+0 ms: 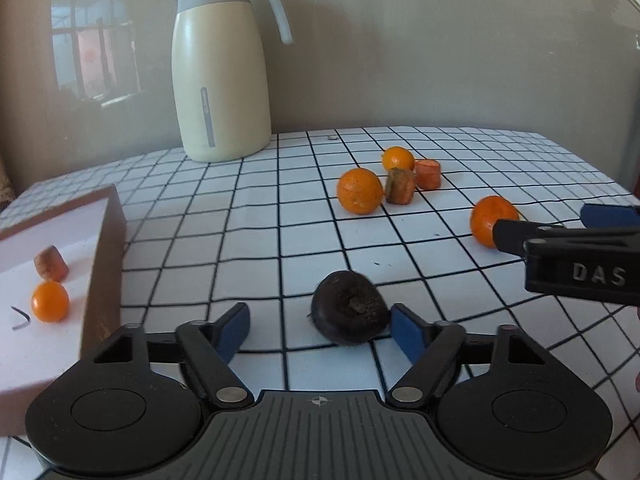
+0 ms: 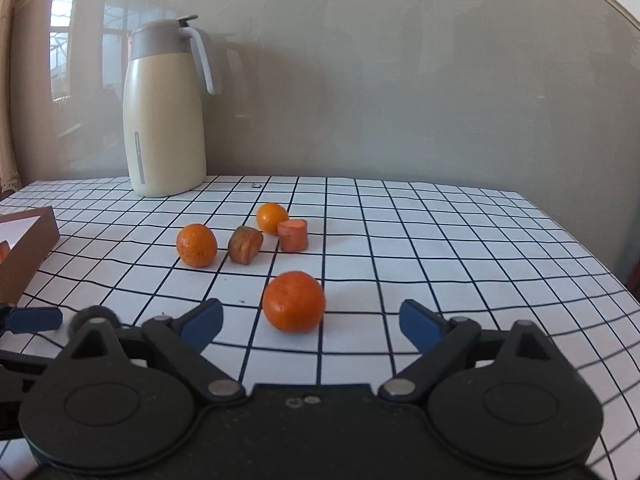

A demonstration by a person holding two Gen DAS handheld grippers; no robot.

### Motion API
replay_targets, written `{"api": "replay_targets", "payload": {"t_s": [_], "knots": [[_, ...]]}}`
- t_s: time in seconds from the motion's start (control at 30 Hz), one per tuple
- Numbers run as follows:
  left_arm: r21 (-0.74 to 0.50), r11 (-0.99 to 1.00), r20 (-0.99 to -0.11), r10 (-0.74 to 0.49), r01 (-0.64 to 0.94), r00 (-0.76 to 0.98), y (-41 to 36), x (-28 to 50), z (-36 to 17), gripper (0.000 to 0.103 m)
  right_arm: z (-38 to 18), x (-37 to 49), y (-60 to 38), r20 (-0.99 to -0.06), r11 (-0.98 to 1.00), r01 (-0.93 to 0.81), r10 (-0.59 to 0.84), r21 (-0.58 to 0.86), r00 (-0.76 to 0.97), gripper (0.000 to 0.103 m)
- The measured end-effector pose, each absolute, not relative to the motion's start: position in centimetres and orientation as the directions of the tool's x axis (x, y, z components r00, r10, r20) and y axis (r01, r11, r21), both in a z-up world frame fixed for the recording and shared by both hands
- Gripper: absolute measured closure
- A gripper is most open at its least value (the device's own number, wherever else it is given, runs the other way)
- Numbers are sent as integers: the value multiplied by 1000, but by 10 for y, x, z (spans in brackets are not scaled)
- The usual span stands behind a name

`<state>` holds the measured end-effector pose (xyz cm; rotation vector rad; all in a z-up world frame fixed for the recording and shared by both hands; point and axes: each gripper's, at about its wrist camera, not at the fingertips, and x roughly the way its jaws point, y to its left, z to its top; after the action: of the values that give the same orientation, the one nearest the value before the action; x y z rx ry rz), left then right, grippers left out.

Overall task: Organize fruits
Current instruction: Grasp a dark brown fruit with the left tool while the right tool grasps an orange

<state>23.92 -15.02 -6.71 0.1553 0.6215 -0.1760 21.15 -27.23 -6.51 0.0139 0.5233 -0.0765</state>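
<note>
Matte, round dark fruit (image 1: 349, 309) between the spread blue pads of the left gripper (image 1: 320, 330), unpinched. Glossy, dimpled orange (image 2: 293, 301) between the released right gripper (image 2: 310, 324) jaws. Underneath, wrinkled grid-checked tablecloth (image 2: 440, 240); behind, smooth cream jug (image 1: 220, 76) against grey wall.

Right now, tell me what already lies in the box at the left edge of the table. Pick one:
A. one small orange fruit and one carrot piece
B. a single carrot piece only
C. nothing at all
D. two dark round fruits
A: the left wrist view shows a small orange fruit beside a carrot piece on the white floor of the box.
</note>
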Motion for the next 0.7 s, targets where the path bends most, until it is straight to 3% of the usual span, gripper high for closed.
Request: {"api": "replay_targets", "payload": {"t_s": [0.1,0.33,0.4,0.47,0.5,0.7], "knots": [[85,979,-595,-100,186,798,-140,253,-66,35,-69,225,-271,-532,997,75,-66,-4,844,37],[64,986,-595,-86,154,799,-130,264,-68,35,-76,244,-270,-574,998,70,-59,-3,817,50],[63,986,-591,-86,152,802,-130,263,-68,44,-77,247,-269,-582,998,70,-60,-5,811,65],[56,985,-590,-97,161,802,-131,261,-67,59,-78,249,-269,-589,998,61,-46,6,807,70],[59,984,-589,-100,166,802,-132,260,-67,63,-77,249,-268,-589,998,61,-49,0,806,71],[69,984,-578,-97,167,811,-134,256,-67,64,-77,247,-269,-587,998,61,-52,-5,808,72]]}}
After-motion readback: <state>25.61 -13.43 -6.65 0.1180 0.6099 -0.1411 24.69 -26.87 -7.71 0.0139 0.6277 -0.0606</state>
